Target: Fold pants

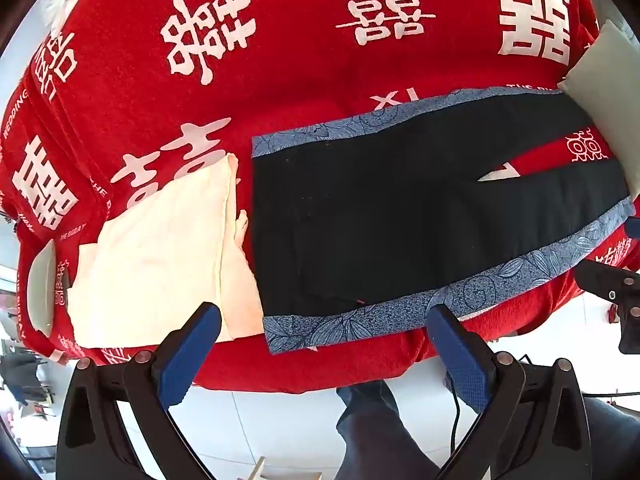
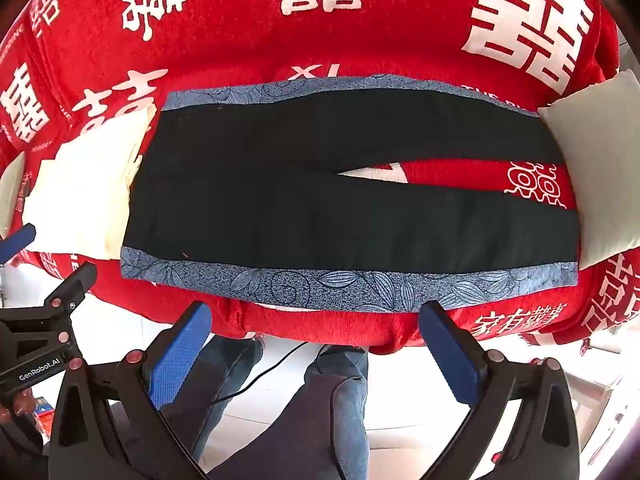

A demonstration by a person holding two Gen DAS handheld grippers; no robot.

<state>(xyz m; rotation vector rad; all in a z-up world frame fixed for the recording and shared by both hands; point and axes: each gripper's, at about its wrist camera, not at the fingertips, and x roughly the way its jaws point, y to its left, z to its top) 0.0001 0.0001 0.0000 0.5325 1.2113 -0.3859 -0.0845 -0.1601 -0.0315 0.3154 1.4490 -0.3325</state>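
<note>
Black pants (image 2: 320, 208) with blue floral side bands lie flat on the red cover, waist to the left, both legs spread slightly apart toward the right. They also show in the left wrist view (image 1: 400, 220). My left gripper (image 1: 324, 320) is open and empty, hovering just above the near edge of the pants by the waist. My right gripper (image 2: 316, 316) is open and empty, hovering over the near blue band at the middle of the pants. The left gripper (image 2: 24, 240) shows at the left edge of the right wrist view.
The red cover (image 2: 360, 40) with white characters drapes over a bed. A folded cream cloth (image 1: 160, 248) lies left of the waist. A pale cushion (image 2: 600, 176) lies at the leg ends. The person's legs (image 2: 320, 400) stand on the white floor below.
</note>
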